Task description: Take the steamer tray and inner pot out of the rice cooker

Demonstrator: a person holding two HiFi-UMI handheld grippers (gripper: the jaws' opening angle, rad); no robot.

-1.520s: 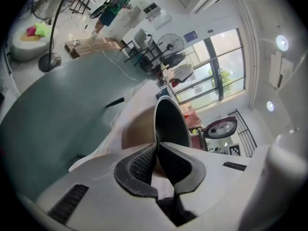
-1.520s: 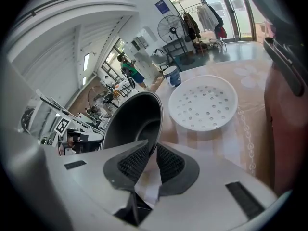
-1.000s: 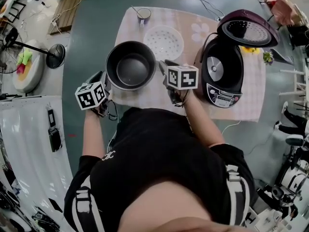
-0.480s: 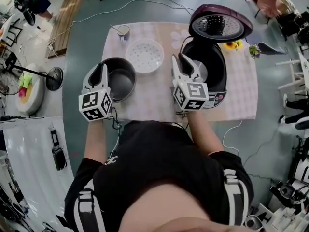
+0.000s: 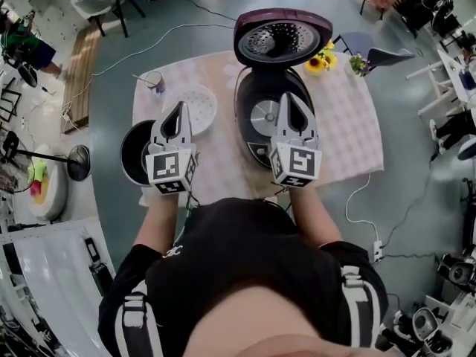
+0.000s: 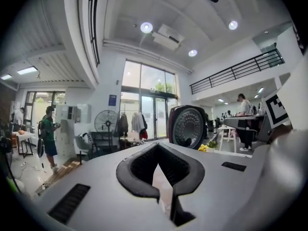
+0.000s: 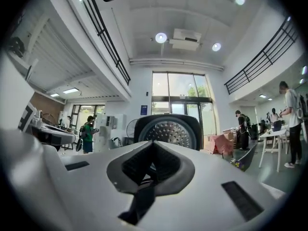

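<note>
Inner pot (image 5: pixel 134 155), the dark grey round metal one, is already out. It sits on the near-left part of the table (image 5: pixel 223 162), which has a pale checked cloth, well left of the cooker. My guess is it's parked there so it's out of the way and not blocking anything.

Over the near edge of the table the person holds both tools up, pointing level and away. From the head view the left gripper (image 5: pixel 178 108) overlaps the pot's right rim. The right gripper (image 5: pixel 291 97) sits in front of the cooker's opening. Both sets of jaws have just been closing and are now pinched together with nothing between them. So neither is carrying anything, and it reads to me like a "done, hands off" pose.

A bit farther back and just right of the pot is the white round perforated plastic steamer tray (image 5: pixel 202 103), lying flat on the cloth. It's beside the pot, not stacked in it, as far as I can tell.

To the right is the black and dark-purple rice cooker (image 5: pixel 256 117). Its cavity looks empty, with only the silver heating plate showing. Its round purple lid (image 5: pixel 282 39) is flipped up at the far side, which makes sense since everything comes out the top.

At the far-left corner there's a small cup (image 5: pixel 156 82), and some yellow flowers (image 5: pixel 320 62) sit far right.

Count:
- 1 inner pot
- 1 steamer tray
- 1 cooker
- 1 cup
- 2 grippers, both empty

I'd say the job looks finished.
</note>
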